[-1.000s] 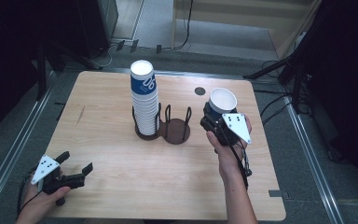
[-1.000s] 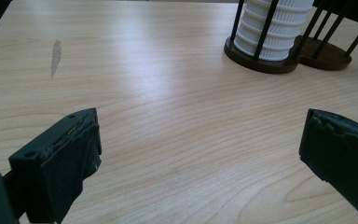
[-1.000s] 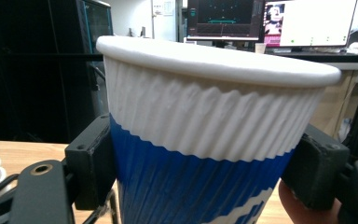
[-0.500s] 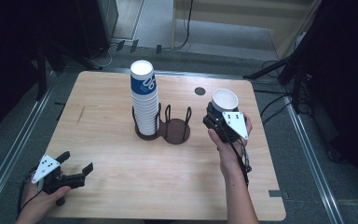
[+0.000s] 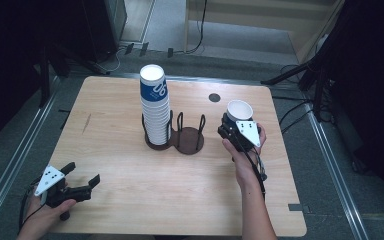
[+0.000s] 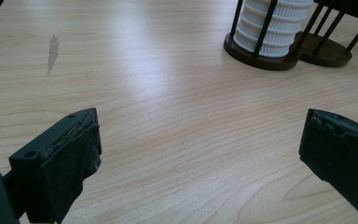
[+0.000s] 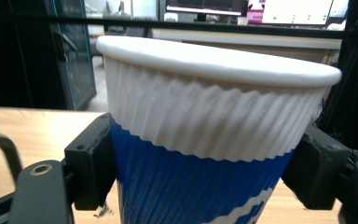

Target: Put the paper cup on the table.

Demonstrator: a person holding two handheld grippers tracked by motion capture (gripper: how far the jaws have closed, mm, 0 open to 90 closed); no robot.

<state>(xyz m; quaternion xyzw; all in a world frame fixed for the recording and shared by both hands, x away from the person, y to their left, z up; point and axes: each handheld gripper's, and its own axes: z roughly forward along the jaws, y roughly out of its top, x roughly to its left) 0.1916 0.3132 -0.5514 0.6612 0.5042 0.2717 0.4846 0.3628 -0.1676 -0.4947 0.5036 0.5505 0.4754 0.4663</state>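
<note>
The right gripper (image 5: 234, 126) clamps a single ribbed paper cup (image 5: 239, 111), white at the rim and blue below, with one black jaw pressed to each side of its wall, as the right gripper view shows (image 7: 214, 154). Compared with a second ago, the hand has sunk and the cup now sits lower, over the right part of the wooden table (image 5: 130, 200), just right of the dark two-ring cup holder (image 5: 177, 139). The tall stack of matching cups (image 5: 156, 107) stands in the holder's left ring; the right ring (image 5: 190, 137) is free. The descent suggests the cup is about to be set down, either on the table or in that free ring, though it is not yet clear which. The left gripper (image 5: 75, 184) rests near the table's near left corner, its jaws wide apart with nothing between them, well away from the holder.
</note>
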